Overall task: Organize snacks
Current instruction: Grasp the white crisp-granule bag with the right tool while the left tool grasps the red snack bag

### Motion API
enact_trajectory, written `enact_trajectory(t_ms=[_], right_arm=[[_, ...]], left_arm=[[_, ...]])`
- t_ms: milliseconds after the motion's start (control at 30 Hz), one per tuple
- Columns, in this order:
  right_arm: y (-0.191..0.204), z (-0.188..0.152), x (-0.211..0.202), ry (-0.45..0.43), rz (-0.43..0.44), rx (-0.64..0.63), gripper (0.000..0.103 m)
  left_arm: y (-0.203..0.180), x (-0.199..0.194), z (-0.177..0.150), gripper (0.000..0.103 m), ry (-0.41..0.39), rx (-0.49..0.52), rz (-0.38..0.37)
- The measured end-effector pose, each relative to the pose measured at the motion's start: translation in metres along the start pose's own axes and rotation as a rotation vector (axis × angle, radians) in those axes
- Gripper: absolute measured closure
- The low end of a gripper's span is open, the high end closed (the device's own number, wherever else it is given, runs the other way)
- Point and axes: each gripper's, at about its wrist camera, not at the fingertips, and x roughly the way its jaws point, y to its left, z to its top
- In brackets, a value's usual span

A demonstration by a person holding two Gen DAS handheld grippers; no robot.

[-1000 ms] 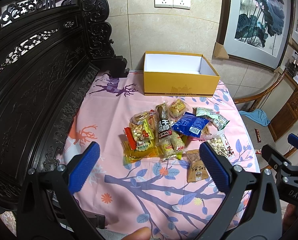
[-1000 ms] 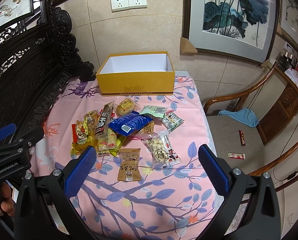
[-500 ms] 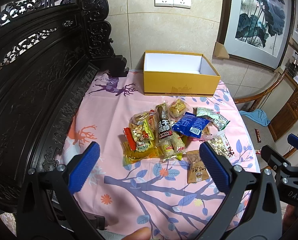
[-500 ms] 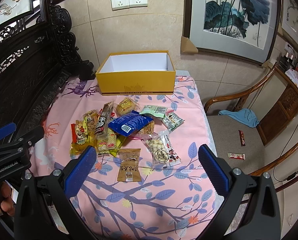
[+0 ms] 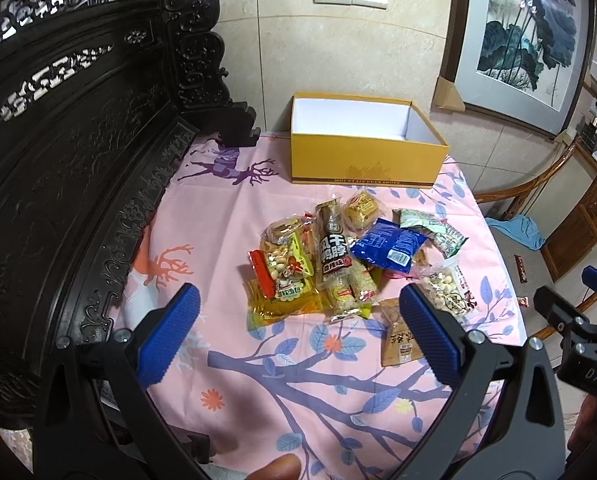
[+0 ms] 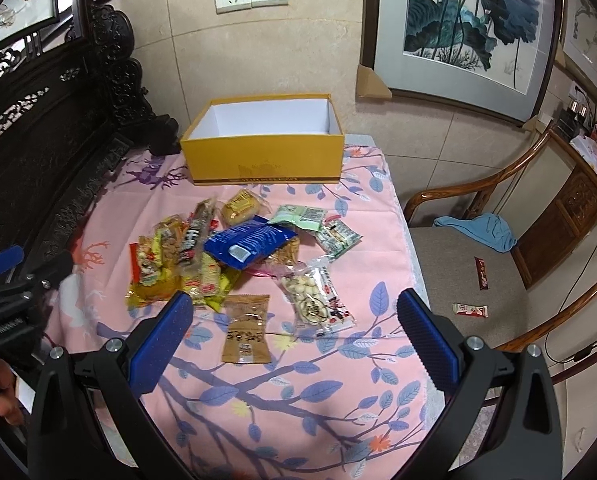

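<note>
A pile of snack packets [image 5: 338, 264] [image 6: 234, 256] lies mid-table on a pink patterned cloth [image 5: 226, 208]. It includes a blue packet [image 5: 388, 249] [image 6: 248, 242], a brown packet [image 5: 402, 338] [image 6: 245, 330] and a clear bag of white nuts [image 5: 450, 292] [image 6: 316, 302]. Behind the pile stands an open yellow box [image 5: 362, 160] [image 6: 264, 158], white and empty inside. My left gripper [image 5: 298, 332] hovers open over the near side of the cloth, holding nothing. My right gripper [image 6: 294, 334] is open too, over the near right of the table, with the brown packet seen between its fingers.
A dark carved wooden bench back [image 5: 58, 160] borders the table's left side. A wooden armchair [image 6: 498, 264] stands to the right with a blue cloth [image 6: 478, 232] and two small wrapped snacks [image 6: 469, 310] on its seat. Framed paintings [image 6: 458, 20] hang on the tiled wall.
Both views have shifted only slightly; the snacks and box stay where they were and both grippers remain open.
</note>
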Motion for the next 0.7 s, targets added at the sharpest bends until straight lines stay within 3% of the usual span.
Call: enact_trajectory(t_ms=[200, 433, 467, 700], right_arm=[[-0.017, -0.012, 0.051, 0.07, 0.026, -0.009, 0.001], [-0.029, -0.026, 0.14, 0.178, 0.105, -0.025, 0.001], [-0.031, -0.026, 0.152, 0.185, 0.083, -0.033, 0.001], [-0.037, -0.022, 0.211, 0.29, 0.084, -0.092, 0.019]], left_arm=[[0.01, 0.03, -0.007, 0.002, 0.015, -0.018, -0.004], [0.019, 0.064, -0.016, 0.002, 0.028, -0.011, -0.007], [0.02, 0.068, -0.016, 0.002, 0.023, -0.015, -0.014], [0.023, 0.095, -0.023, 0.002, 0.035, -0.001, -0.022]])
